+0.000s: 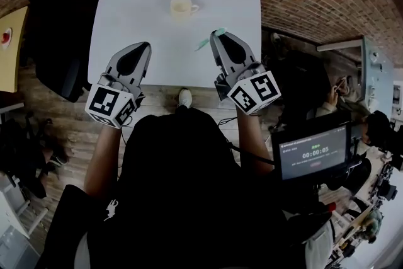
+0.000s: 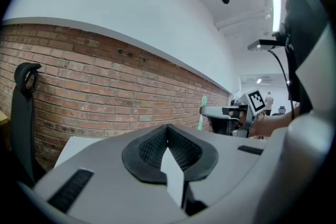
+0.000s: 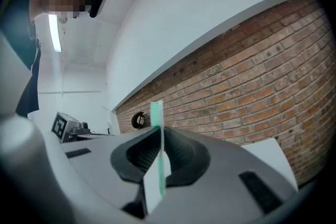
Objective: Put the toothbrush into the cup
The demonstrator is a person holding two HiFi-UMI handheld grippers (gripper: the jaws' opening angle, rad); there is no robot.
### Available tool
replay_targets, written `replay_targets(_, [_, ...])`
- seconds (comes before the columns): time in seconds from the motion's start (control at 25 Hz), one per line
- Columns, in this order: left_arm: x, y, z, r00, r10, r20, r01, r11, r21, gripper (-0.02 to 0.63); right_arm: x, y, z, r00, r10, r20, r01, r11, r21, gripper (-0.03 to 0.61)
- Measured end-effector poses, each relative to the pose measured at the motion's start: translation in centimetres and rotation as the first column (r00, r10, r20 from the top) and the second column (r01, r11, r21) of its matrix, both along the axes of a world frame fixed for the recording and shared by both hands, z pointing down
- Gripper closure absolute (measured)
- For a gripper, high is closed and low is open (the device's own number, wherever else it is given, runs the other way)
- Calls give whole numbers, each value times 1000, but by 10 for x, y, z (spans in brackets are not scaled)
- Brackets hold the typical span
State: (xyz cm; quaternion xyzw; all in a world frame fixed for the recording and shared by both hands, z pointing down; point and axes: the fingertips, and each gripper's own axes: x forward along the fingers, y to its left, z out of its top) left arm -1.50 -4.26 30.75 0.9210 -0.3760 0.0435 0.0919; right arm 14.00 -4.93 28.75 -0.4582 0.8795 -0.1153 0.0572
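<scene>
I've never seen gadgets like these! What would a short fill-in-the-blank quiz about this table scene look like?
1. The right gripper is shut on a green ____.
2. The cup stands on the white ____, apart from both grippers.
3. The left gripper is shut and holds ____.
4. The wall is built of red ____.

Missing words: toothbrush; table; nothing; brick.
</scene>
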Motion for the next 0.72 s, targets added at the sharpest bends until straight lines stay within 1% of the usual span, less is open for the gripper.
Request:
replay_targets(0.16, [-12,5,-4,999,-31,-13,31,1000,-3,609,-17,-1,-7,999,-42,-13,42,999,3,555])
replay_targets(0.24, [-6,-3,-2,999,-41,-15,41,999,-16,609,-14,-12,-4,998,-59,-16,59,998,-9,555])
replay_targets(0.4, [22,-36,13,999,-49,-11,49,998,-46,609,9,-47,9,997,-76,-9,76,997,-33,555])
replay_targets(0.52, [24,-41,17,999,-53,-1,53,997,-50,609,8,-51,13,996,-89,-3,88,995,-40,555])
replay_targets(0.72, [23,-42,8,999,-54,-3,54,998,-39,609,3,-53,12,995,-97,4,97,994,-45,554])
